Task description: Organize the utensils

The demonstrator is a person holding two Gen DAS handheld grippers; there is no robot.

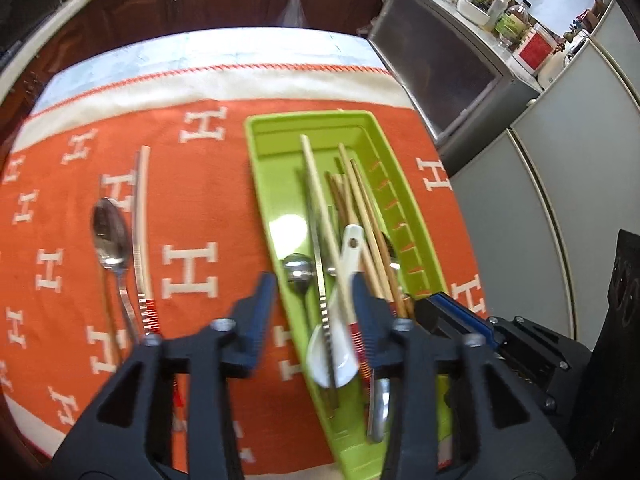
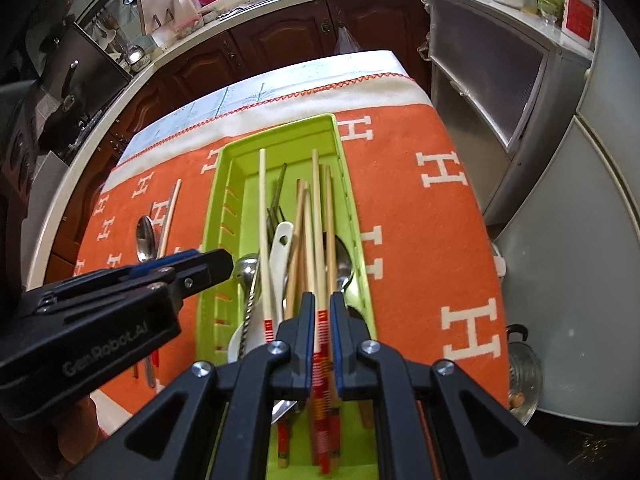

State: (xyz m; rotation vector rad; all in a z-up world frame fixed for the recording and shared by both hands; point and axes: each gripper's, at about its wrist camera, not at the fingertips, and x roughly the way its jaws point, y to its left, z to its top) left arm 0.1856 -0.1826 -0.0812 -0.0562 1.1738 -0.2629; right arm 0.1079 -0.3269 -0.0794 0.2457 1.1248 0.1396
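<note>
- The green tray (image 1: 264, 168) lies lengthwise on an orange cloth (image 1: 208, 208) patterned with white H letters, which covers the worktop (image 2: 280, 76).
- Inside the tray lie wooden chopsticks (image 1: 360, 200), a pale chopstick with a red-striped end (image 1: 324, 216), a white ceramic spoon (image 1: 344, 320) and a metal spoon (image 1: 298, 270), heaped and crossing one another.
- The left tool (image 1: 314, 292) hangs over the near end of the tray with its fingers standing apart; the pale chopstick and the white spoon lie under the gap, and neither pad presses on them.
- The right tool (image 2: 322, 316) points down into the tray, its fingers drawn together on a pale chopstick with red stripes (image 2: 320, 320), which runs forward from the pads along the tray.
- On the cloth to the left of the tray, well apart from it, lie a second metal spoon (image 1: 110, 236) and just beside it another pale chopstick (image 1: 141, 216) with a striped end.
</note>
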